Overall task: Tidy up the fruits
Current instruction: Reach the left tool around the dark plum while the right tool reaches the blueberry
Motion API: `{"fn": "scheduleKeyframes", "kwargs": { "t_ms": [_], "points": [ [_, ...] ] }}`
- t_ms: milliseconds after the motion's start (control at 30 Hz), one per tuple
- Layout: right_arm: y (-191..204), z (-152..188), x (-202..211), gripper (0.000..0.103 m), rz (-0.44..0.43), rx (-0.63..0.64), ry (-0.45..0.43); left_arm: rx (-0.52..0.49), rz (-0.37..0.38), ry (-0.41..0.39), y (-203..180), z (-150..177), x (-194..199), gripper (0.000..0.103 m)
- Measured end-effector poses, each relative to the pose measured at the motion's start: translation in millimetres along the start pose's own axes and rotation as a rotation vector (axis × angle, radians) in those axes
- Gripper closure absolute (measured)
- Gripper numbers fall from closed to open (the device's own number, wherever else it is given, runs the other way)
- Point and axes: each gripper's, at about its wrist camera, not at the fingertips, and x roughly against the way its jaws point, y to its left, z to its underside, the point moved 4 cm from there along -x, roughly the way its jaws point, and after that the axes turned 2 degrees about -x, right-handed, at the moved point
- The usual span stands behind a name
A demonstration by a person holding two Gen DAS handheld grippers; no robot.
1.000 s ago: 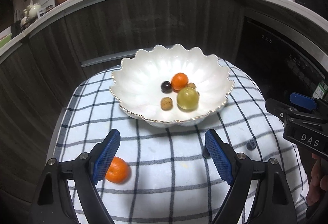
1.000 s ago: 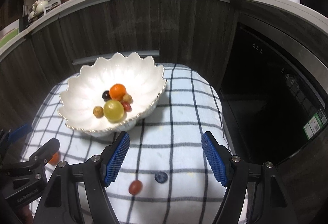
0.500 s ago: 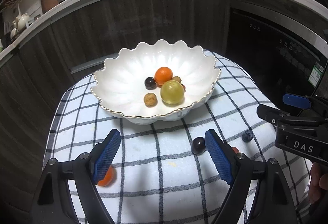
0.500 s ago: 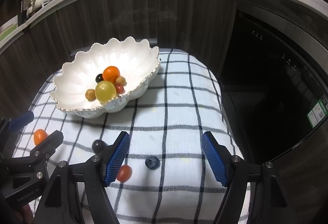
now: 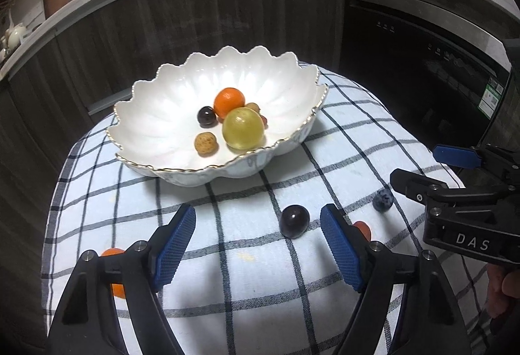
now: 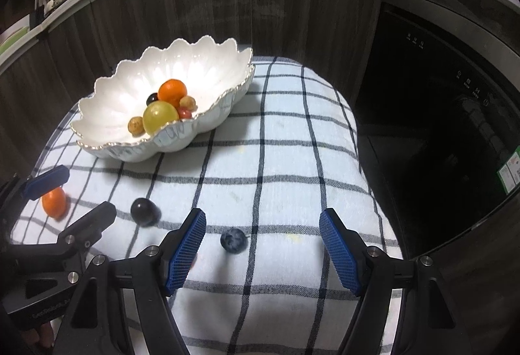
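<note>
A white scalloped bowl [image 5: 162,127] sits at the far end of a checked cloth [image 5: 247,296], holding a large yellow-green fruit [image 5: 243,127], an orange [image 5: 228,101], a dark grape [image 5: 206,116] and a tan nut-like fruit [image 5: 205,144]. Loose on the cloth nearer the grippers lie a dark plum-coloured fruit [image 5: 294,221], a blueberry [image 5: 383,199], a small red fruit [image 5: 363,229] and a second orange fruit [image 6: 54,201].

The left gripper [image 5: 258,246] has its blue pads wide apart, gripping nothing; the dark fruit lies just inside its right finger. The right gripper [image 6: 262,247] is equally wide open and empty, with the blueberry [image 6: 232,240] on the cloth between its fingers, nearer the left one.

The right wrist view shows two small fruits behind the yellow-green one (one tan, one red) that the left view nearly hides. The second orange fruit is mostly covered by the left gripper's finger in its own view, and the red fruit is only a sliver behind a pad in each view.
</note>
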Motion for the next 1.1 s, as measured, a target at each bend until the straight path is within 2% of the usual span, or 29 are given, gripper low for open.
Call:
{"fn": "scheduleKeyframes", "kwargs": {
  "t_ms": [200, 267, 500, 700, 933, 1100],
  "points": [
    [1.6, 7.1, -6.8, 0.031, -0.004, 0.015, -0.001, -0.025, 0.021, 0.009, -4.5, 3.2, -10.9, 0.036],
    [2.0, 8.8, -8.7, 0.034, 0.001, 0.021, -0.005, -0.025, 0.028, 0.010, -5.0, 3.7, -13.2, 0.039],
    [3.0, 15.7, -17.3, 0.043, -0.013, 0.027, 0.008, -0.026, 0.052, 0.005, -9.3, 5.7, -18.1, 0.039],
    [5.4, 21.6, -23.4, 0.048, -0.035, 0.034, 0.016, -0.020, 0.066, 0.020, -12.2, 8.3, -24.5, 0.045],
    [10.4, 22.5, -23.8, 0.051, -0.021, 0.070, 0.003, -0.004, 0.078, 0.025, -13.7, 7.4, -28.8, 0.048],
    [13.8, 23.1, -27.7, 0.059, -0.031, 0.075, 0.011, 0.011, 0.092, 0.044, -12.8, 10.0, -35.0, 0.054]
  ]
}}
